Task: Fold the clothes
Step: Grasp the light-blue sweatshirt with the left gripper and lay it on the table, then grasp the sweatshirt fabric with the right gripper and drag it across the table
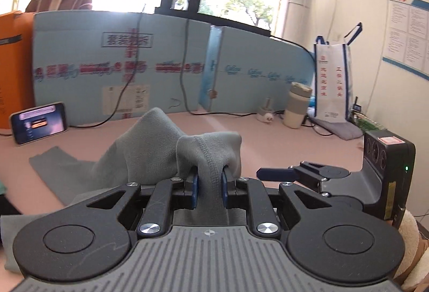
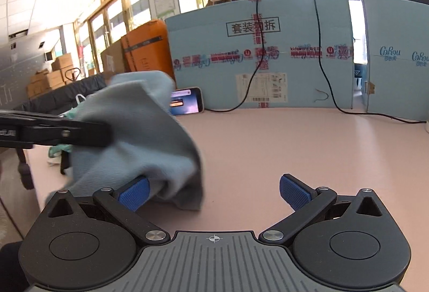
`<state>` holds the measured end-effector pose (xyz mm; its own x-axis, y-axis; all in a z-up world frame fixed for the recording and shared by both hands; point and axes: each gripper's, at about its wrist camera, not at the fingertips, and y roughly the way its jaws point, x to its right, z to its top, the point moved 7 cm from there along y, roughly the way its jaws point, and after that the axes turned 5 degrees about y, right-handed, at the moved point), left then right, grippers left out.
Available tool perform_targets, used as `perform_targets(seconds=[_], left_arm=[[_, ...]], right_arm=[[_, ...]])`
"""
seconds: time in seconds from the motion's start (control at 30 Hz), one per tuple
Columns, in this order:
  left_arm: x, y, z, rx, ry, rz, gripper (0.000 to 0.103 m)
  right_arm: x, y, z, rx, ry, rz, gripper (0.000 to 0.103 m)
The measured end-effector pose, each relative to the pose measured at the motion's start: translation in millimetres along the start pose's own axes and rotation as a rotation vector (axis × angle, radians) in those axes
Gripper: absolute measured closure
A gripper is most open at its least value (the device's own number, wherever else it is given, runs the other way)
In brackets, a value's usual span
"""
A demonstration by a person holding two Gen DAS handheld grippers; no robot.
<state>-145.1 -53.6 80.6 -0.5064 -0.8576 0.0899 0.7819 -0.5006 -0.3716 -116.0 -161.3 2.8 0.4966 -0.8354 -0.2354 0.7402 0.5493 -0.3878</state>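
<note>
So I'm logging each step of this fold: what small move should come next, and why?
Probably bring the right hand-held gripper left and close it on the grey garment. Its jaws stand open and hold nothing, while the left hand-held gripper alone pinches a seam, with the cloth bunched and lifted off the pink table.

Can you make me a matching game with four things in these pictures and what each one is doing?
Things:
1. left tool
2. right tool
3. phone
4. cup

States:
A. leaning up, with its screen lit
B. open, holding nothing
C. standing upright beside the white tote bag
D. shut on the grey cloth

Pairs: 1-D, 2-B, 3-A, 4-C
</note>
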Motion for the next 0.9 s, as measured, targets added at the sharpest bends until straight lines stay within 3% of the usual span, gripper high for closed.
perform_targets(seconds=[0.13,0.27,0.37,0.47,0.53,0.63,0.77,0.9], left_arm=[[15.4,18.8,13.6,0.051,-0.005,-0.048,0.088],[21.4,36.6,14.0,0.035,-0.017,-0.087,0.087],[19.4,39.9,7.4,0.014,-0.005,-0.058,0.081],[6.4,36.1,0.0,-0.006,-0.006,0.006,0.068],[-6.7,32.4,-4.8,-0.022,-0.015,0.062,0.049],[-25.1,30.2,-11.1,-0.041,-0.008,0.148,0.032],[-40.3,38.4,-12.2,-0.058,-0.013,0.173,0.026],[-41.7,58.1,-6.3,-0.059,-0.008,0.127,0.023]], right_arm=[[7.2,-29.6,0.4,0.042,0.033,-0.045,0.000],[27.6,-55.5,5.8,0.086,0.101,-0.096,0.000],[34.8,-66.9,7.3,0.100,0.149,-0.078,0.000],[33.1,-67.5,5.0,0.078,0.165,-0.039,0.000],[27.6,-63.4,-2.0,0.033,0.155,-0.030,0.000],[18.6,-56.5,-19.0,-0.044,0.139,-0.019,0.000],[19.5,-46.8,-32.2,-0.086,0.160,-0.026,0.000],[25.5,-41.7,-27.5,-0.068,0.180,0.001,0.006]])
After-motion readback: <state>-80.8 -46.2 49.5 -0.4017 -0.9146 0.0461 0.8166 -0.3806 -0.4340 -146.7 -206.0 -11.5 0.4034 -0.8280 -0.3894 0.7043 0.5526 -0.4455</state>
